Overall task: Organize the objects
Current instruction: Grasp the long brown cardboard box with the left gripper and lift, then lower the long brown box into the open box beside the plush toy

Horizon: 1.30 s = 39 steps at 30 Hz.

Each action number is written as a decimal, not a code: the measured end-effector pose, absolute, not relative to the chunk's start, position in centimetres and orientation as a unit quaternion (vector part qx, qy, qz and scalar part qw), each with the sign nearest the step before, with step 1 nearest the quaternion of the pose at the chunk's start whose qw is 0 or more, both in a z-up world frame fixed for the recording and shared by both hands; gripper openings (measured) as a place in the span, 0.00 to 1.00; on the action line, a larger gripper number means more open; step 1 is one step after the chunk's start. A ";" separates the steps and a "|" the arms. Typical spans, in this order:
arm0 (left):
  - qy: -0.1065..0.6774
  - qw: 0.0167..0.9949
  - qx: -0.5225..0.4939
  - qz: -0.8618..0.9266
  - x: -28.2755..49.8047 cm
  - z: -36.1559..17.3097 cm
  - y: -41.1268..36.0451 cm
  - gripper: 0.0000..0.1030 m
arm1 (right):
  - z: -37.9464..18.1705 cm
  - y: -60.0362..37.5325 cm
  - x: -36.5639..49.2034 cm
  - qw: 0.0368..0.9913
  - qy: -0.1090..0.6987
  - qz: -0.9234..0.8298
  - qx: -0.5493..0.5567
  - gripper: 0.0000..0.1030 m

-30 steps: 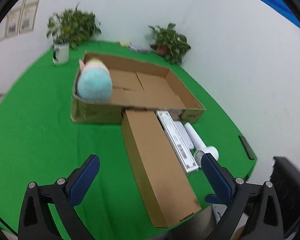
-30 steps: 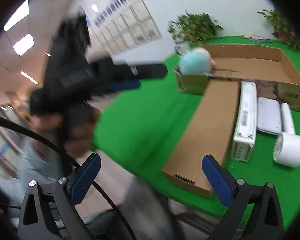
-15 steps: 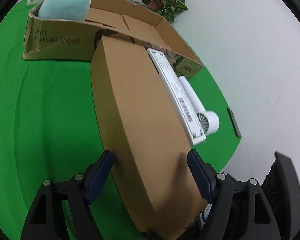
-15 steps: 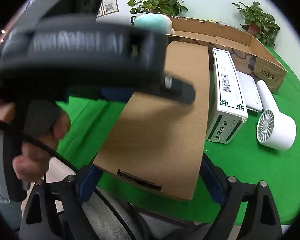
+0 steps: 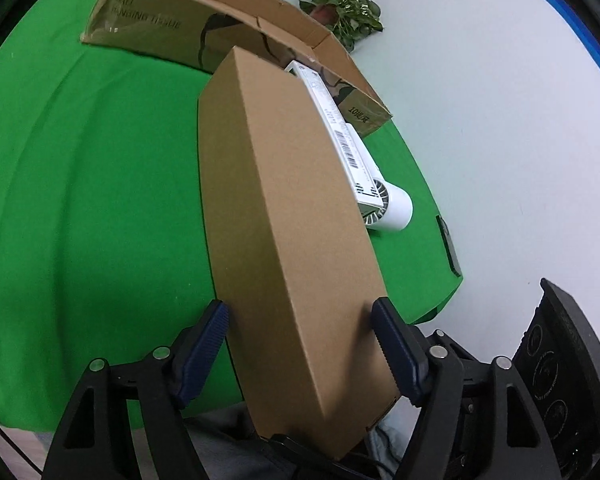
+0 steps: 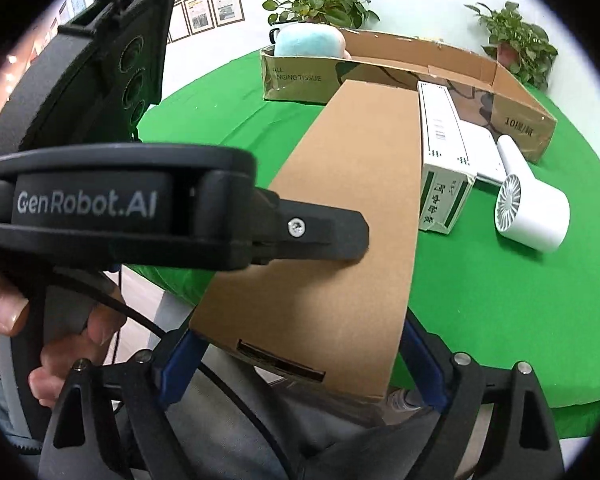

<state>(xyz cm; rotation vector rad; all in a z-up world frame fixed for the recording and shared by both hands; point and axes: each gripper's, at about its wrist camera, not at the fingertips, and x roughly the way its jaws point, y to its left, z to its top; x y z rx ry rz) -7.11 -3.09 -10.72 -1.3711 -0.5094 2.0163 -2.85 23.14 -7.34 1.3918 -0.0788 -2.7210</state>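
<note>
A long brown cardboard box [image 5: 284,208] lies lengthwise on the green table [image 5: 80,200], its near end over the front edge. My left gripper [image 5: 300,308] straddles it a little way up from that end. Its jaws are closing, and both blue pads lie against the box's sides. In the right wrist view my right gripper [image 6: 300,332] clamps the near end of the same box [image 6: 340,200], a pad at each corner. The left gripper's body and one finger [image 6: 340,236] reach over the box top there, held by a hand [image 6: 8,308].
Behind the brown box stands an open cardboard tray [image 6: 520,120] with a teal plush [image 6: 308,40] in its left corner. To the right lie a long white carton [image 6: 440,128], a flat white item [image 6: 480,148] and a white handheld fan [image 6: 532,216]. Potted plants [image 6: 320,0] stand at the back.
Both grippers have come down from above the table onto the long brown box. Their wide-open jaws have narrowed around it. The box itself has stayed in place.
</note>
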 end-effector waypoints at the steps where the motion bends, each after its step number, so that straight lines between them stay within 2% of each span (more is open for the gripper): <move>1: -0.187 0.318 -0.516 0.773 -7.0 -10.3 -3.1 0.64 | -7.2 23.0 -3.0 0.042 -0.026 -0.889 0.455 0.86; 4: -0.185 0.319 -0.492 0.789 -6.7 -8.6 -2.9 0.59 | -6.4 23.2 -2.5 0.037 -0.022 -0.899 0.436 0.86; 17: -0.131 0.333 -0.384 0.851 -6.7 1.6 -3.1 0.58 | 0.2 23.2 -3.5 0.023 0.007 -0.949 0.314 0.86; 31: -0.110 0.360 -0.345 0.860 -16.5 12.4 0.2 0.58 | 6.8 27.1 -11.2 -0.005 0.019 -0.963 0.268 0.86; 39: -0.107 0.350 -0.335 0.868 -22.2 16.6 -0.2 0.58 | 9.7 28.3 -16.6 0.007 0.031 -0.966 0.256 0.86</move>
